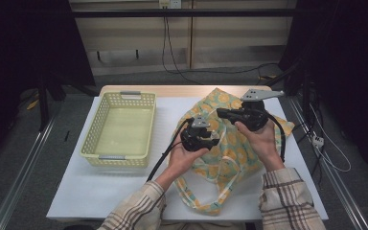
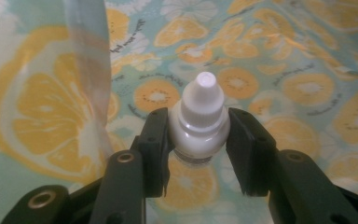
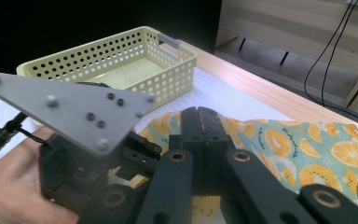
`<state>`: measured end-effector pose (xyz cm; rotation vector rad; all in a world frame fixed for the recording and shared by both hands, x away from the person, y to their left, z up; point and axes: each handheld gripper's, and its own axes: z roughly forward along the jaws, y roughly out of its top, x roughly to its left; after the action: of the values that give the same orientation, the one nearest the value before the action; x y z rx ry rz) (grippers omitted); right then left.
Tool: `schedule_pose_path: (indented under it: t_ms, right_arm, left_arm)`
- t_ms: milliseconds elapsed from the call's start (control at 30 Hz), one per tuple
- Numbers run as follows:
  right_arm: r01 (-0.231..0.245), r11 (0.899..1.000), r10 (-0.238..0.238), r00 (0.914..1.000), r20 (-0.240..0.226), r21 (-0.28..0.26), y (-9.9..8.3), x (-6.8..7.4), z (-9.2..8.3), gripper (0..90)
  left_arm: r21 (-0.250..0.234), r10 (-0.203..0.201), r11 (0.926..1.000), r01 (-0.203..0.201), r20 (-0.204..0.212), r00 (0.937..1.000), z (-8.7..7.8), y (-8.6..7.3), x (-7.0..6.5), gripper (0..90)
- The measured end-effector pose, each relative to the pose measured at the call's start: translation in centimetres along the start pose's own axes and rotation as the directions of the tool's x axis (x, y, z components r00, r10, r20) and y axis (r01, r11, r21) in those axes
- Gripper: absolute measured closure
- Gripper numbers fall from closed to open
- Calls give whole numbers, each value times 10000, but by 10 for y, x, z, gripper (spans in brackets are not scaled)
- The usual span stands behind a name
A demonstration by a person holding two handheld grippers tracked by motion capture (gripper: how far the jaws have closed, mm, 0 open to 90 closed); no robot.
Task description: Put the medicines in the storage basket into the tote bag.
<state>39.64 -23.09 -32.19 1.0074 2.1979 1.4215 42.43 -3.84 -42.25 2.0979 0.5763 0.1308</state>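
Note:
My left gripper (image 2: 199, 117) is shut on a small white dropper bottle (image 2: 200, 128), cap pointing away, with the pads squeezing its shoulder. It hovers just over a bag (image 1: 230, 148) printed with orange and kiwi slices, which lies on the white table top. In the high view the left gripper (image 1: 211, 142) is near the bag's left side. My right gripper (image 1: 219, 112) is above the bag's upper part. Its jaws (image 3: 204, 113) are pressed together at the fabric (image 3: 326, 149); whether cloth is pinched I cannot tell. A clear plastic handle (image 2: 86, 70) crosses the left gripper view.
A pale yellow perforated basket (image 1: 119, 157) with nothing in it stands to the left of the bag, also seen as a basket (image 3: 177, 65) in the right gripper view. The left gripper's grey plate (image 3: 74, 112) sits close in front of the right one. Bare white table top (image 1: 81, 191) lies near the front-left corner.

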Motion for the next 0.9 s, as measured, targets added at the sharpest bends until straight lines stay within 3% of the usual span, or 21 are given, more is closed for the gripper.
schedule_pose_path:
  t_ms: [167, 333, 467, 667, 900]
  right_arm:
    - [-11, 10000, 11, 10000, 57, 33, -1, -1, 0, 900]
    - [-55, 10000, 54, 10000, 75, 40, -2, -2, -1, 900]
    - [-41, 10000, 40, 10000, 75, 80, -3, -2, 0, 900]
    - [-53, 9999, 52, 10000, 41, 135, -3, -2, 1, 900]
    - [-73, 9999, 72, 9999, 77, 131, -4, -2, 1, 900]
  left_arm:
    - [104, -152, 9998, 154, -187, 9997, 13, -1, 2, 602]
    - [476, 199, 9987, -184, -317, 9993, 23, 3, -5, 601]
    - [748, 64, 9972, -30, -445, 9990, 30, 0, -3, 601]
    - [770, -50, 9970, 72, -284, 9996, 31, -1, 0, 597]
    - [562, 5, 9984, -1, -59, 10000, 18, 4, -3, 392]
